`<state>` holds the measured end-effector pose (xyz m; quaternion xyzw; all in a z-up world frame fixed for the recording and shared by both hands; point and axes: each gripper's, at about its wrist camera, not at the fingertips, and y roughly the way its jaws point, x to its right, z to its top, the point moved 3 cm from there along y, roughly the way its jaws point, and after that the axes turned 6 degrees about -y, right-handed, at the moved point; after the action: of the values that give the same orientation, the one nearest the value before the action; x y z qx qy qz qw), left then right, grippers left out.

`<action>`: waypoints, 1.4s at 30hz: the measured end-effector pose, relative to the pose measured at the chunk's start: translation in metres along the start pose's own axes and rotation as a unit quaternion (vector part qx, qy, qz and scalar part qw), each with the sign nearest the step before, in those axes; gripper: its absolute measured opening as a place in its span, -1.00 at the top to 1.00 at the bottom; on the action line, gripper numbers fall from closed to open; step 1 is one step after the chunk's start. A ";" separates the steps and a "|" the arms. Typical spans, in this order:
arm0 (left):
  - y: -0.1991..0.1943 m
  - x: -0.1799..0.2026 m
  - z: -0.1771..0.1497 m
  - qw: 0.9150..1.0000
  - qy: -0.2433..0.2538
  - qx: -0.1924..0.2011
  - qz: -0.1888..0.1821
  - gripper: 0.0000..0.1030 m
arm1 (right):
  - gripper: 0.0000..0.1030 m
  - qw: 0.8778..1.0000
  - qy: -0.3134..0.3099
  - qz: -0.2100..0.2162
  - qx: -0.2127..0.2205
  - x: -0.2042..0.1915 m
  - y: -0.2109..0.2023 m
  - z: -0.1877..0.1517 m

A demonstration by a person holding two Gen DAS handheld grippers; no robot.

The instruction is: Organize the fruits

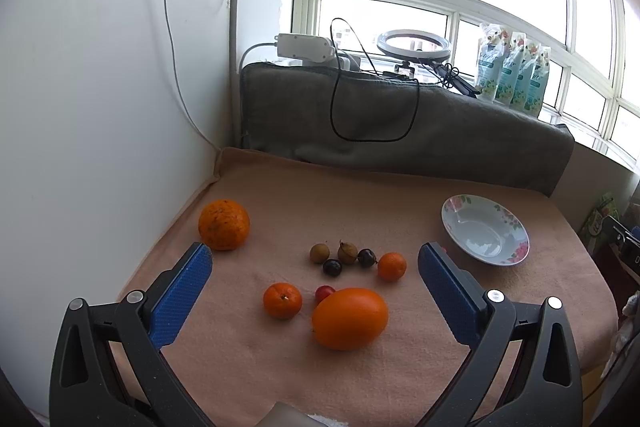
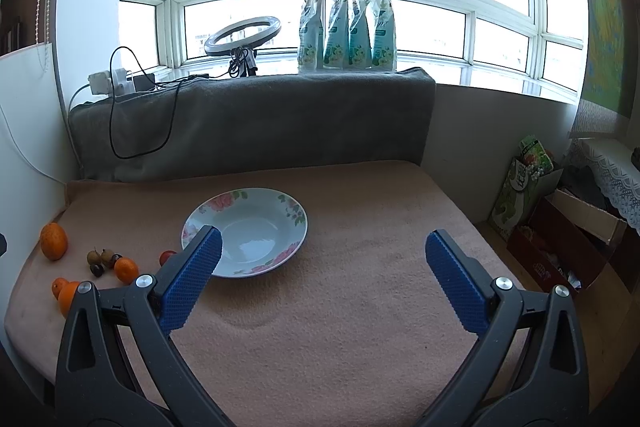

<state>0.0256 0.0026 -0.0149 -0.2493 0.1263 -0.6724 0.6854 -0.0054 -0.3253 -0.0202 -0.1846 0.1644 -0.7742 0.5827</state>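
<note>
Fruit, loose, on peach table cloth (image 1: 400,367): large orange (image 1: 224,230) far left near white panel; oval orange fruit (image 1: 350,318) nearest; mandarin (image 1: 282,300) just beside it; small red fruit (image 1: 324,292) touching or nearly touching oval fruit; second mandarin (image 1: 392,266); cluster of four small brown and dark fruits (image 1: 343,255) between. Floral plate (image 1: 485,229) to right, holding nothing. Left gripper (image 1: 315,263): released, blue pads wide apart, above cloth, fruit framed between. Right gripper (image 2: 323,251): likewise released, grasping nothing, plate (image 2: 245,230) just ahead and left. Step in hand, judged: first pick, probably oval fruit or mandarin; best taken across narrow width, squeezed gently, small red neighbour left undisturbed, set down mid-plate. Left view only: all fruit, separately countable. Right view only: bare cloth right of plate, boxes (image 2: 560,227) past table edge; fruit crowded at left margin, partly hidden behind finger.
</note>
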 end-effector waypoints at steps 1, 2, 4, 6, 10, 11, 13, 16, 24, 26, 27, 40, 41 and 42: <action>0.000 0.000 0.000 1.000 0.000 0.000 0.000 -0.99 | -1.00 1.000 0.000 0.000 0.000 0.000 0.000 0.000; 0.000 0.000 0.000 1.000 0.000 0.000 0.000 -0.99 | -1.00 1.000 0.000 0.000 0.000 0.000 0.000 0.000; 0.000 0.000 0.000 1.000 0.000 0.000 0.000 -0.99 | -1.00 1.000 0.000 0.000 -0.001 0.000 0.001 0.001; 0.000 -0.001 0.000 1.000 -0.001 -0.001 0.001 -0.99 | -1.00 1.000 0.000 0.000 -0.002 0.000 0.001 0.000; 0.000 -0.001 0.000 1.000 -0.001 -0.001 0.000 -0.99 | -1.00 1.000 -0.001 0.001 -0.002 0.000 0.000 0.000; 0.000 -0.001 0.000 1.000 -0.001 -0.001 0.000 -0.99 | -1.00 1.000 -0.001 0.001 -0.002 0.000 0.000 0.000; 0.001 -0.001 -0.001 1.000 -0.001 -0.001 0.000 -0.99 | -1.00 1.000 0.000 0.000 -0.002 0.000 0.001 0.000; 0.000 -0.001 -0.001 1.000 -0.001 -0.002 0.000 -0.99 | -1.00 1.000 0.000 0.001 -0.003 -0.001 0.001 0.000; 0.001 -0.002 -0.003 1.000 -0.005 -0.003 0.001 -0.99 | -1.00 1.000 -0.003 0.003 -0.006 -0.004 0.003 0.000; 0.002 -0.003 -0.003 1.000 -0.007 -0.004 0.001 -0.99 | -1.00 1.000 -0.005 0.004 -0.008 -0.006 0.005 -0.001; 0.002 -0.004 -0.004 1.000 -0.008 -0.005 0.001 -0.99 | -1.00 1.000 -0.005 0.004 -0.009 -0.006 0.005 -0.001; 0.006 -0.028 -0.024 0.999 -0.019 -0.035 0.002 -0.99 | -1.00 0.996 -0.040 0.074 -0.040 -0.038 0.032 -0.009; 0.007 -0.029 -0.027 0.999 -0.018 -0.039 0.003 -0.99 | -1.00 0.994 -0.042 0.085 -0.045 -0.042 0.036 -0.010; 0.008 -0.031 -0.030 0.999 -0.019 -0.044 0.003 -0.99 | -1.00 0.993 -0.044 0.100 -0.051 -0.047 0.039 -0.012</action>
<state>0.0148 0.0278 -0.0495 -0.2915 0.1437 -0.6594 0.6779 0.0339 -0.2905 -0.0532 -0.2302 0.1952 -0.6941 0.6536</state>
